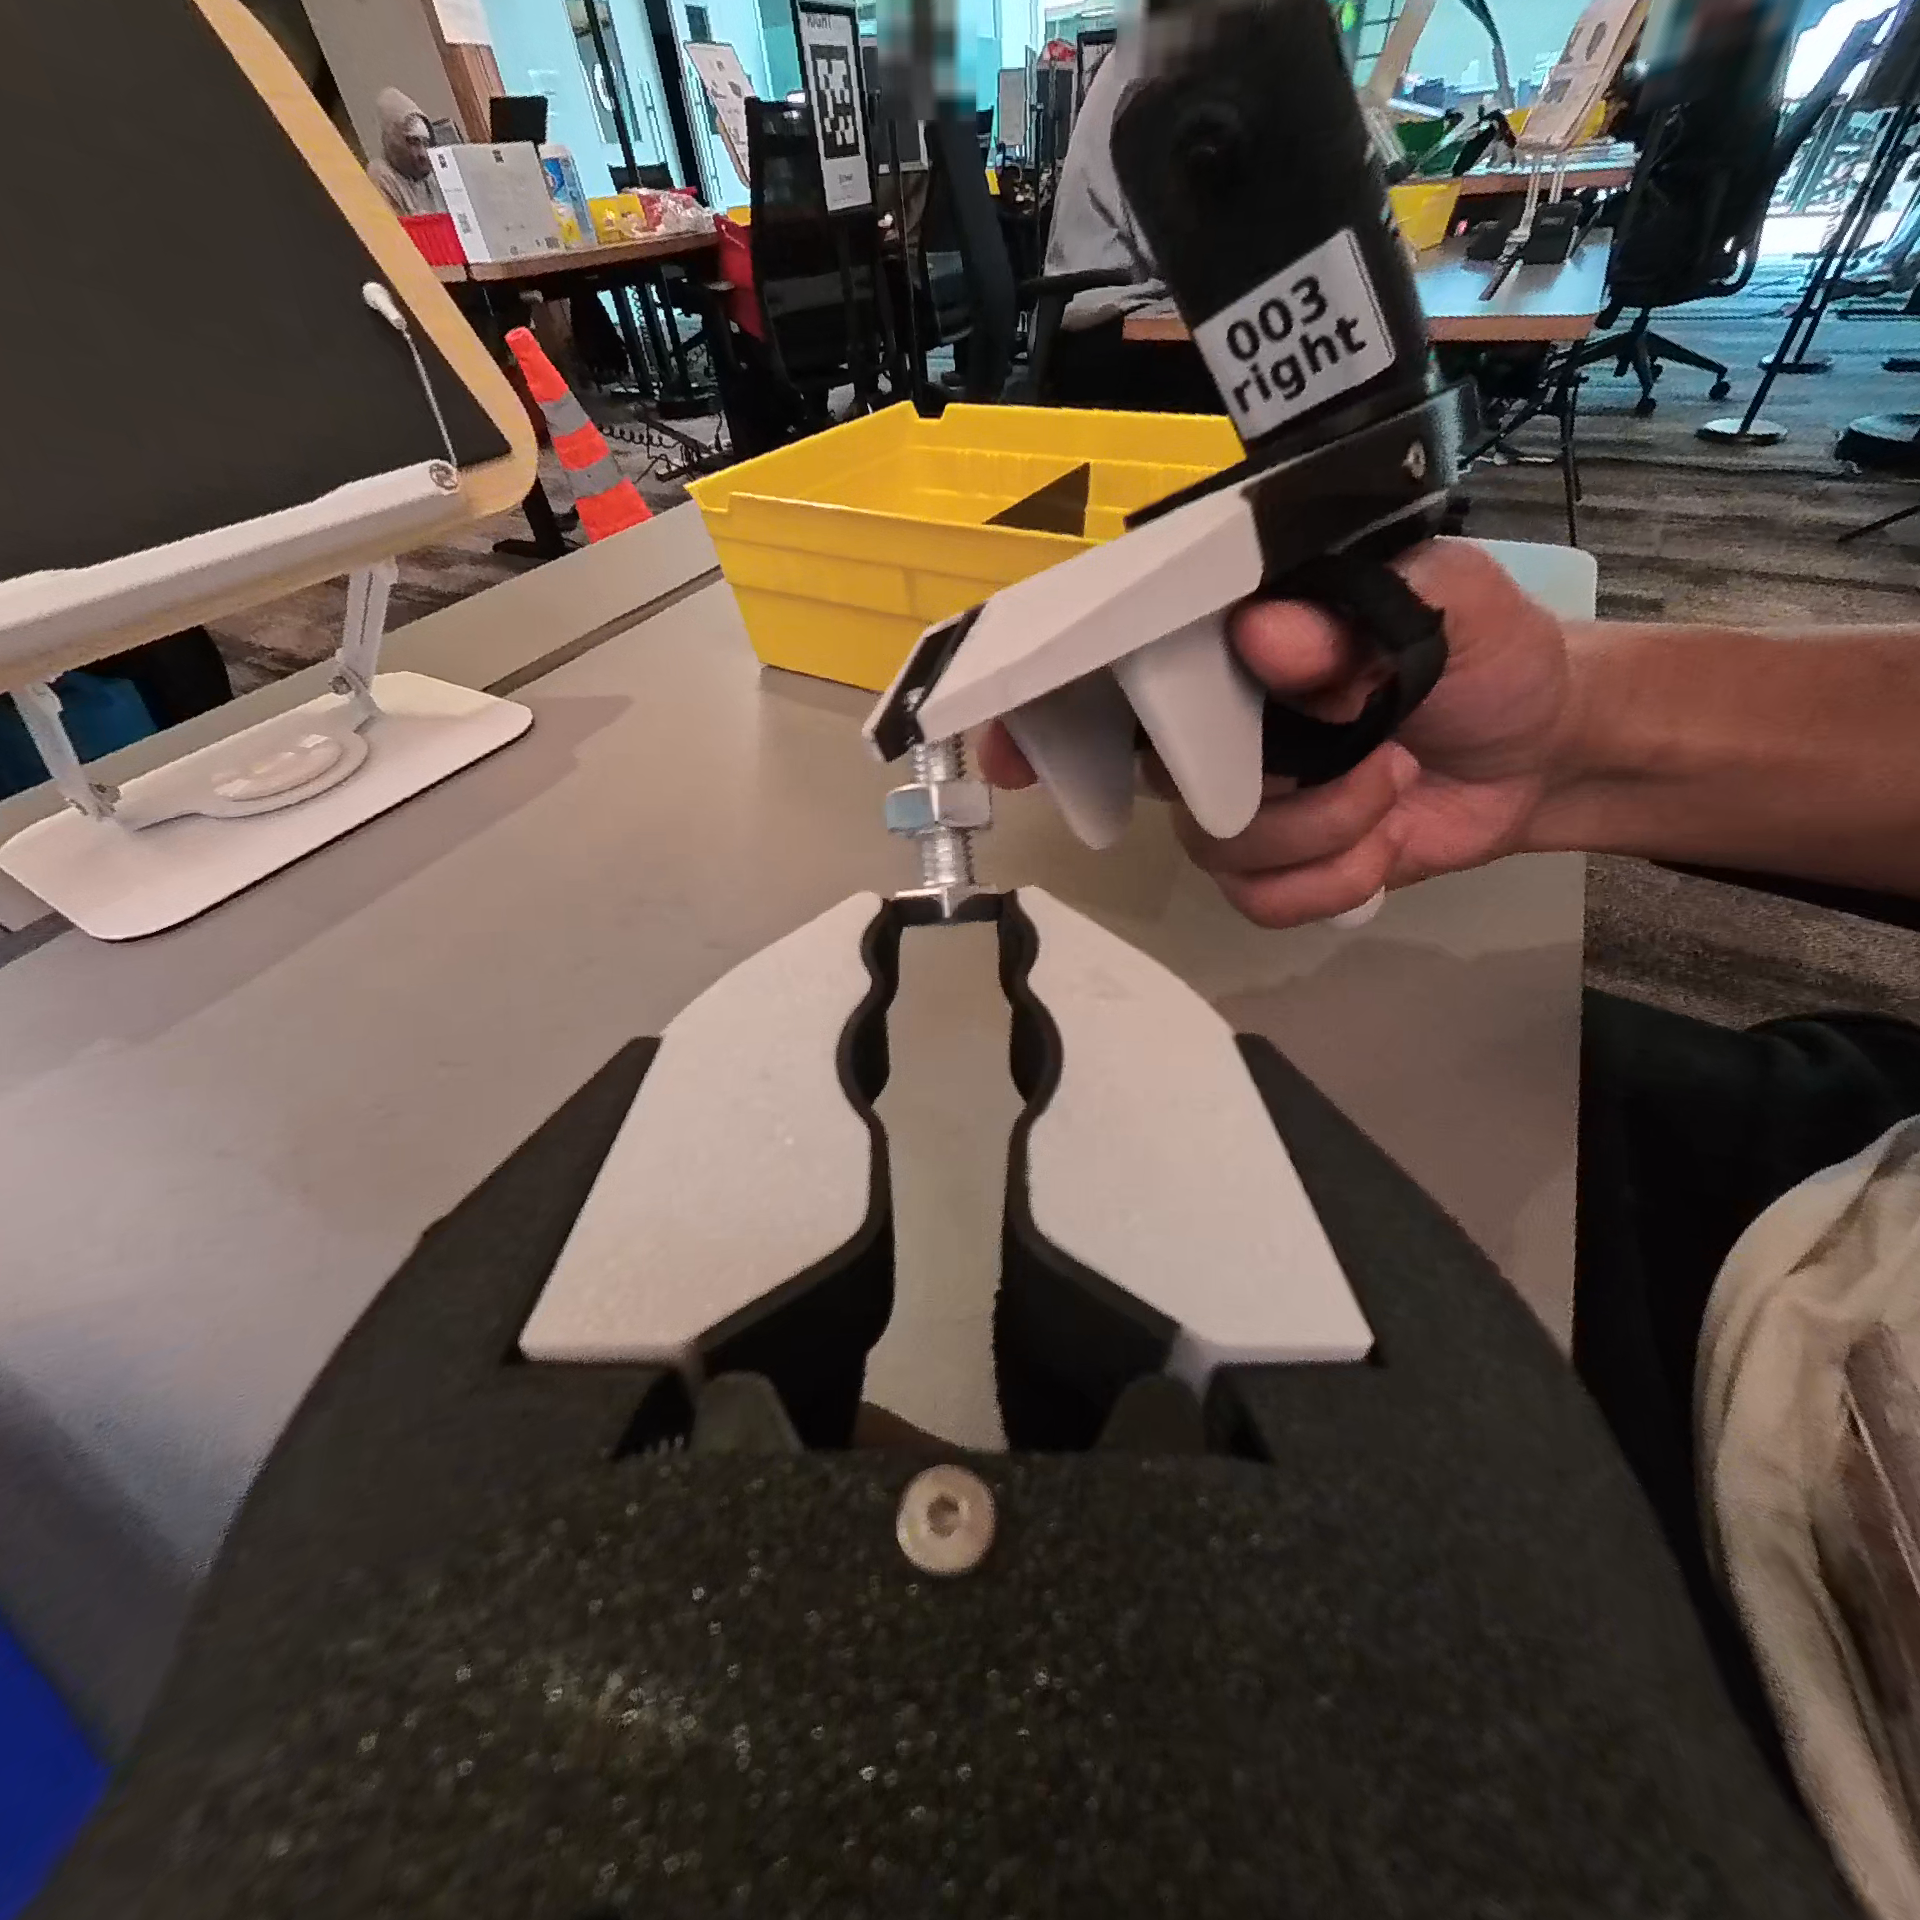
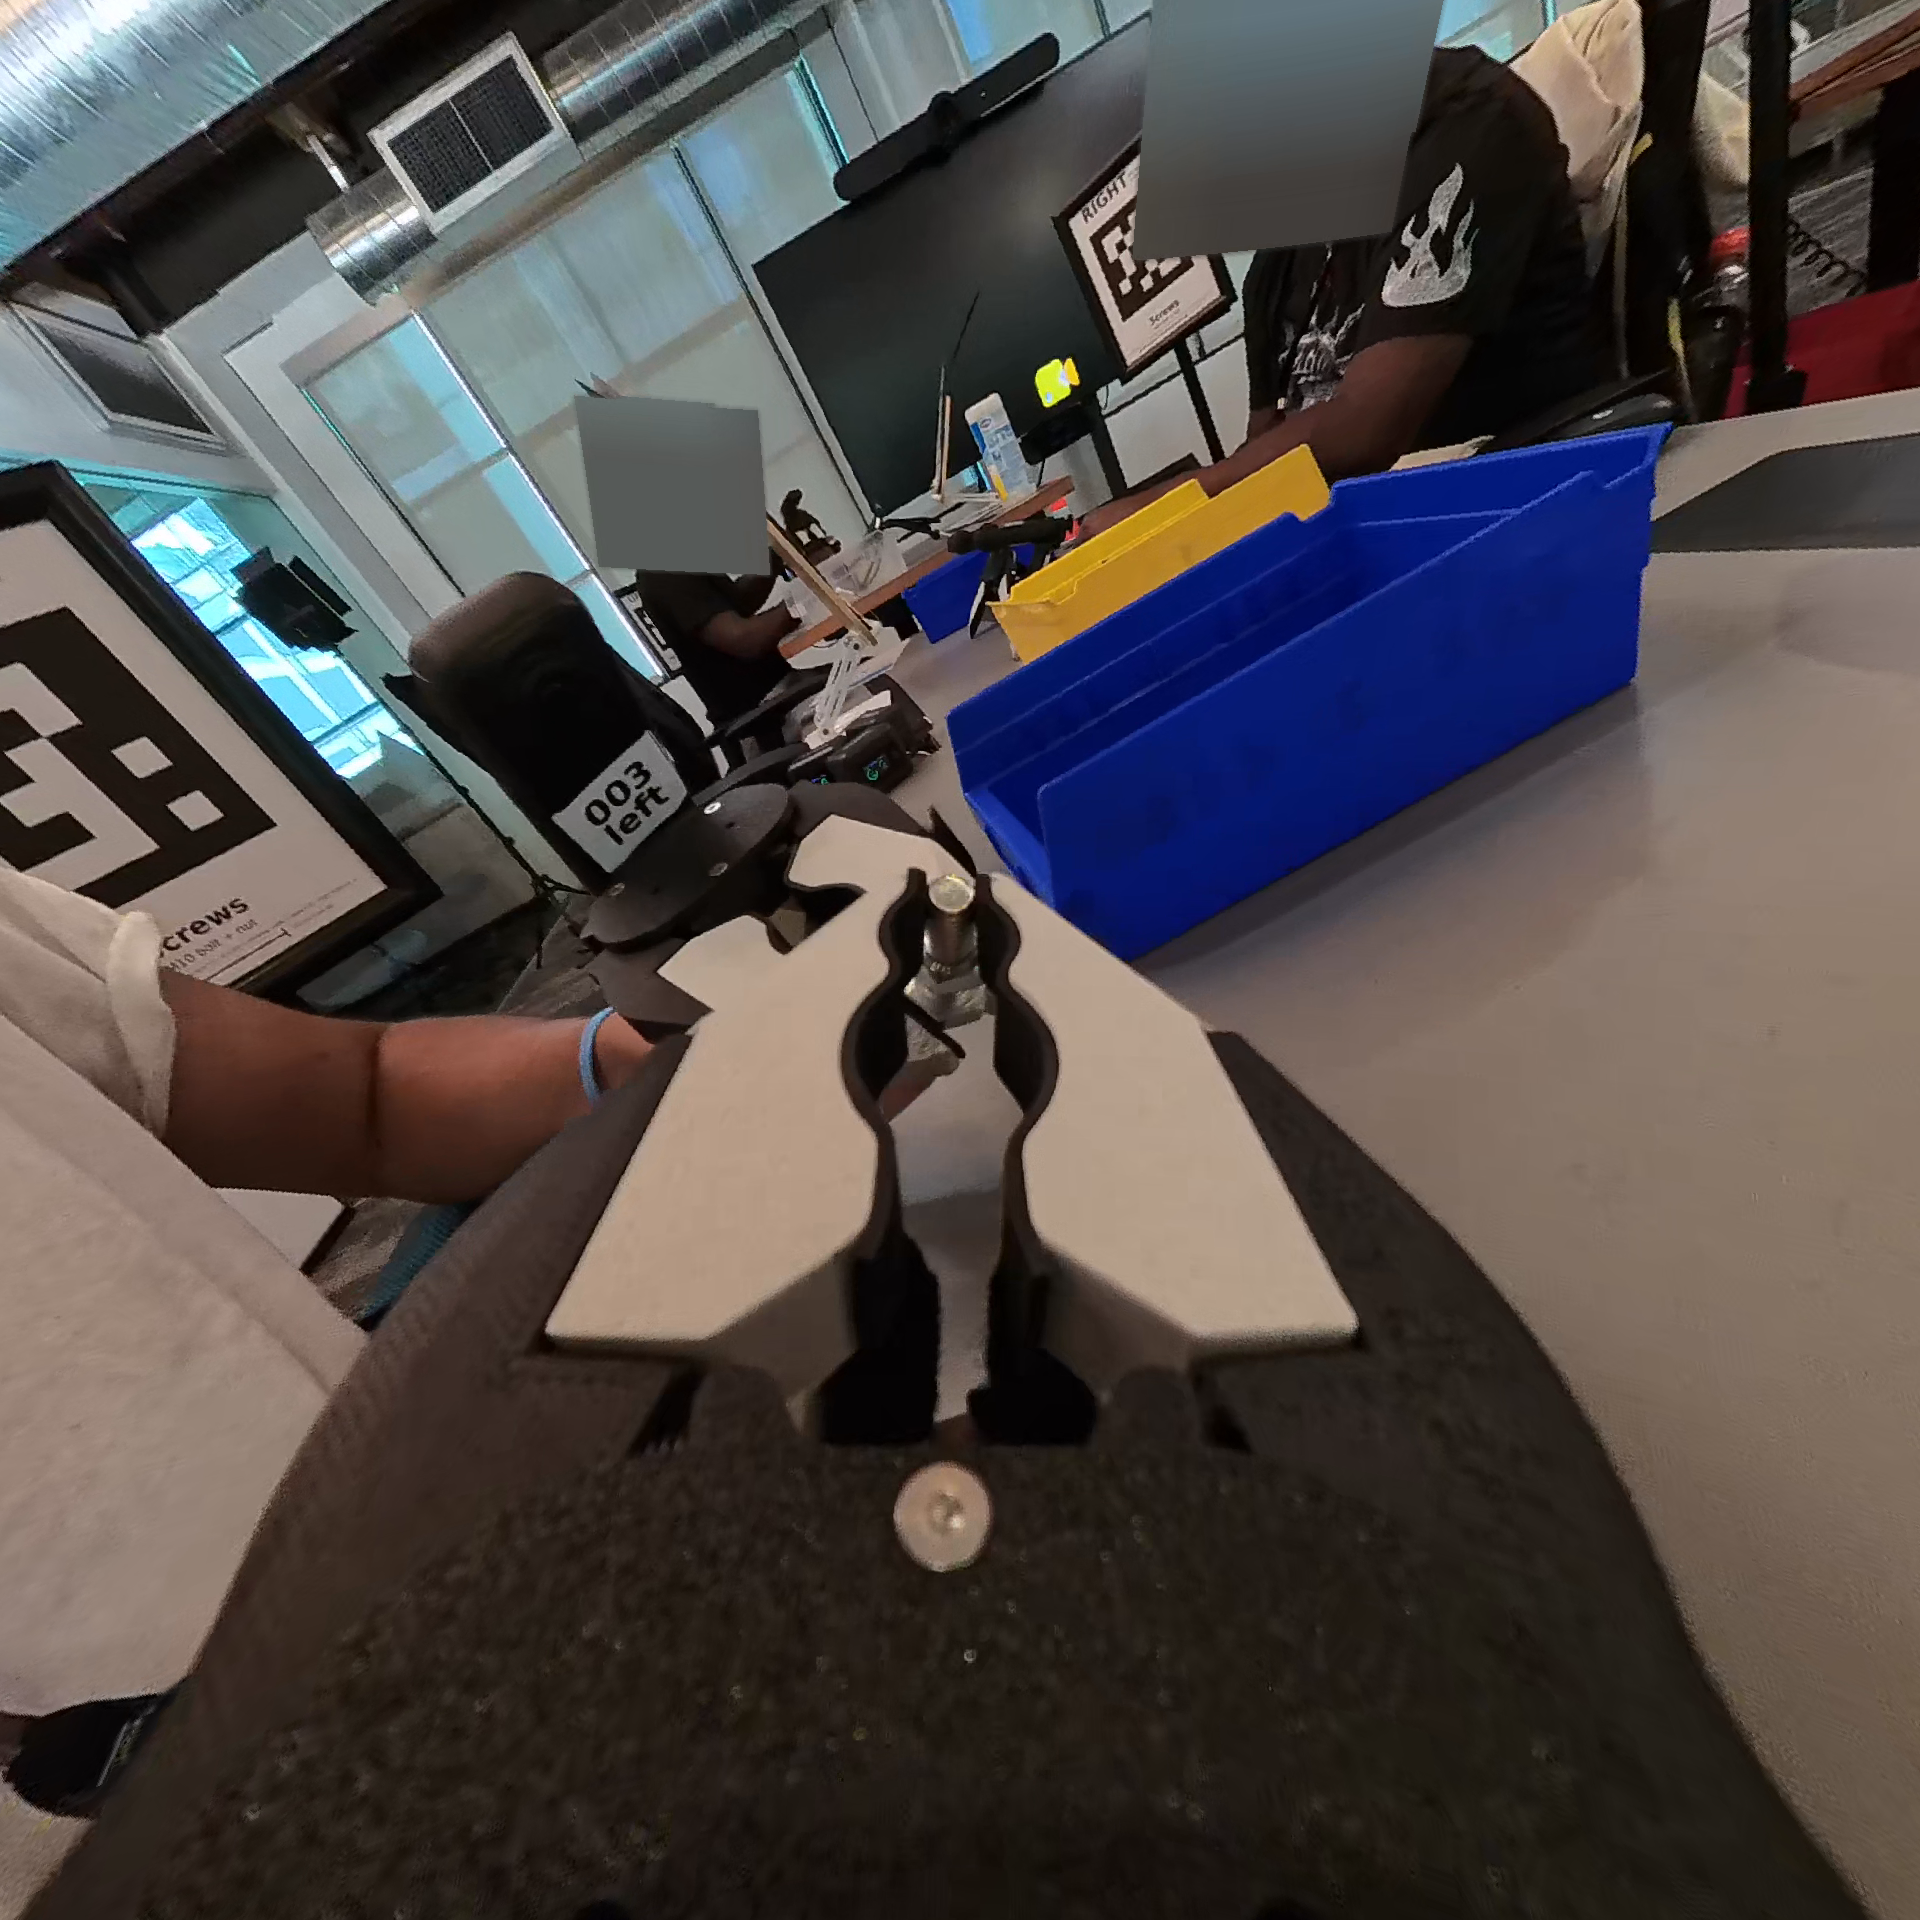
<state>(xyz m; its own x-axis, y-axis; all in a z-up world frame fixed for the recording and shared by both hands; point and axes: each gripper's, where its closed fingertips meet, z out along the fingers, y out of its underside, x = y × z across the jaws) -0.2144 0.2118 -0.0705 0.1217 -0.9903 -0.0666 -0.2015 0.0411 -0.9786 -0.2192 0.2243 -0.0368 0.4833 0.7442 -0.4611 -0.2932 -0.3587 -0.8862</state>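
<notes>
A silver bolt [image 1: 940,862] with a hex nut [image 1: 935,808] threaded on it stands upright above the grey table [image 1: 364,1039]. My left gripper [image 1: 943,909] is shut on the bolt's lower end, its head. My right gripper [image 1: 916,717] comes in from the upper right, held by a hand [image 1: 1403,748], and pinches the bolt's top end. In the right wrist view my right gripper [image 2: 951,902] is shut around the bolt's tip [image 2: 951,896], with the nut [image 2: 945,987] just below. The left gripper's white fingers [image 2: 852,847] show behind it.
A yellow bin [image 1: 894,561] stands on the table behind the bolt. A tablet on a white stand [image 1: 260,769] is at the left, with an orange cone [image 1: 582,457] on the floor beyond. A blue bin [image 2: 1299,727] lies at the right. People sit at other tables. The grippers are tip to tip, or close to it.
</notes>
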